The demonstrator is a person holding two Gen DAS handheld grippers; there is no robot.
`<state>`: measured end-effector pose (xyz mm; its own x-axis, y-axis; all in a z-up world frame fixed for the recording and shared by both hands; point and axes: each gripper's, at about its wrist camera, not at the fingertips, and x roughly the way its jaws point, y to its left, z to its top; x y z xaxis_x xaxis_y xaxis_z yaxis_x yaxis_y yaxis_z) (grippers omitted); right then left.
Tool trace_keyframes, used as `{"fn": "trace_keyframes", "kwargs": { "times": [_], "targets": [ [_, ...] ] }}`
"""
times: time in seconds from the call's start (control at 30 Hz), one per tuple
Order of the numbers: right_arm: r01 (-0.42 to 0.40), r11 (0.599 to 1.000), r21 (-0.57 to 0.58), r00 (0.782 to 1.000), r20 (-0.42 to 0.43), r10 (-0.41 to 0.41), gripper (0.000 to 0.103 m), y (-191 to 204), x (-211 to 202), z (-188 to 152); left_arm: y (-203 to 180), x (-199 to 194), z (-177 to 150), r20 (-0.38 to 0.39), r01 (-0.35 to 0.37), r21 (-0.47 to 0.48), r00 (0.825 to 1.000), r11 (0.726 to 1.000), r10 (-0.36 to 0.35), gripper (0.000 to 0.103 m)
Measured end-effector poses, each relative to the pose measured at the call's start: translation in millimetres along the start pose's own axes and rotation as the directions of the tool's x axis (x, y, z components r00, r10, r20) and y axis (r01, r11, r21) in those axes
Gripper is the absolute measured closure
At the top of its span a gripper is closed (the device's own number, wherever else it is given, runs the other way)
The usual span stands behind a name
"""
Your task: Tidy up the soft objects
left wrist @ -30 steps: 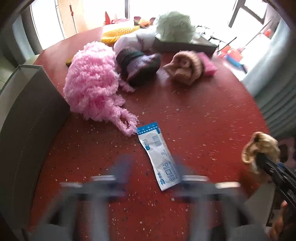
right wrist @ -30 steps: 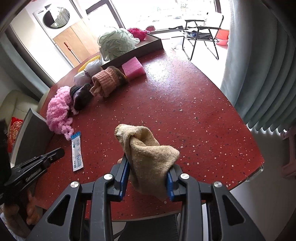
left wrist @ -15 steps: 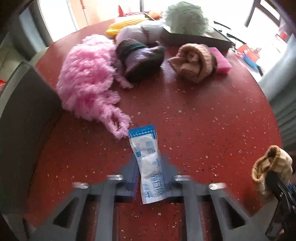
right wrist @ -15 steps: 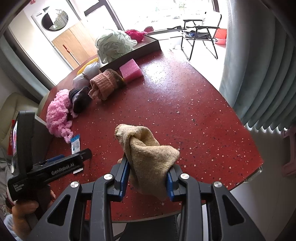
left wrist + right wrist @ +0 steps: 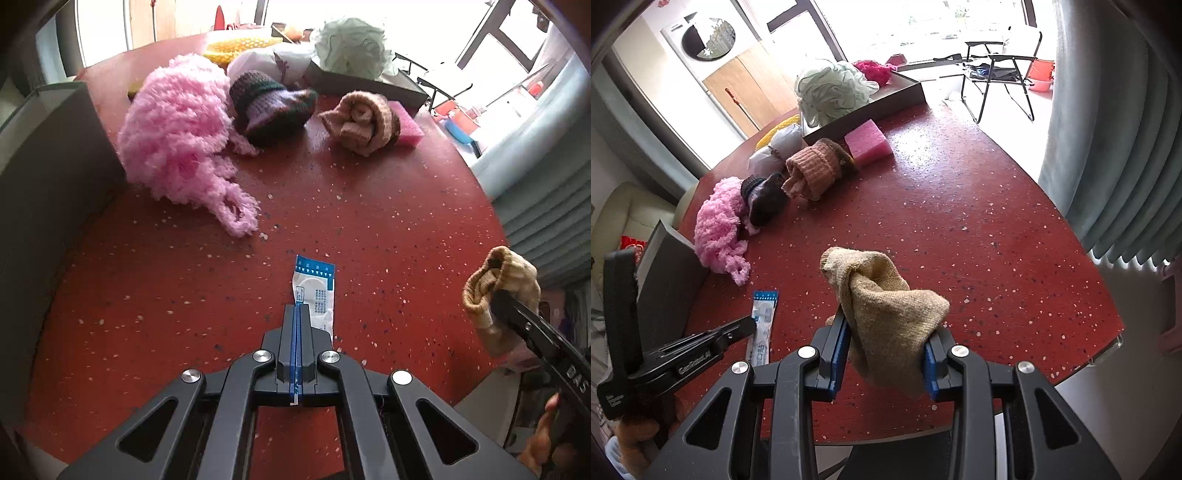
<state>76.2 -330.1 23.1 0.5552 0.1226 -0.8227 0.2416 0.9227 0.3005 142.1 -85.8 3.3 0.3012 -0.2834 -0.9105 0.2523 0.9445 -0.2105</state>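
Note:
My left gripper is shut on the edge of a white and blue packet, just above the red table; the packet and left gripper also show in the right wrist view. My right gripper is shut on a tan sock, held above the table's near edge; the sock shows at the right of the left wrist view. A pink fluffy item, a dark knit item and a peach rolled sock lie farther back.
A grey box stands at the table's left edge. A dark tray at the back holds a pale green bath puff. A pink sponge, a white bag and a yellow item lie nearby. Curtains hang right.
My left gripper has moved onto the packet and shut on it; the packet now stands on edge in the jaws. My right gripper holds the tan sock still.

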Motion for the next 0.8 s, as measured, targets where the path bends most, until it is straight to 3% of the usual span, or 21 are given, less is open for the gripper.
{"fn": "trace_keyframes", "kwargs": {
  "times": [0.43,0.8],
  "targets": [
    [-0.012,0.999,-0.036,1.000,0.010,0.012,0.066,15,-5,3,22,-54,0,0.107,0.022,-0.022,0.994,1.000,-0.019,0.103],
    [-0.048,0.985,-0.165,0.999,0.002,0.049,0.066,74,-1,10,52,-100,0,0.232,-0.041,-0.086,0.971,0.995,0.060,0.103]
  ]
}}
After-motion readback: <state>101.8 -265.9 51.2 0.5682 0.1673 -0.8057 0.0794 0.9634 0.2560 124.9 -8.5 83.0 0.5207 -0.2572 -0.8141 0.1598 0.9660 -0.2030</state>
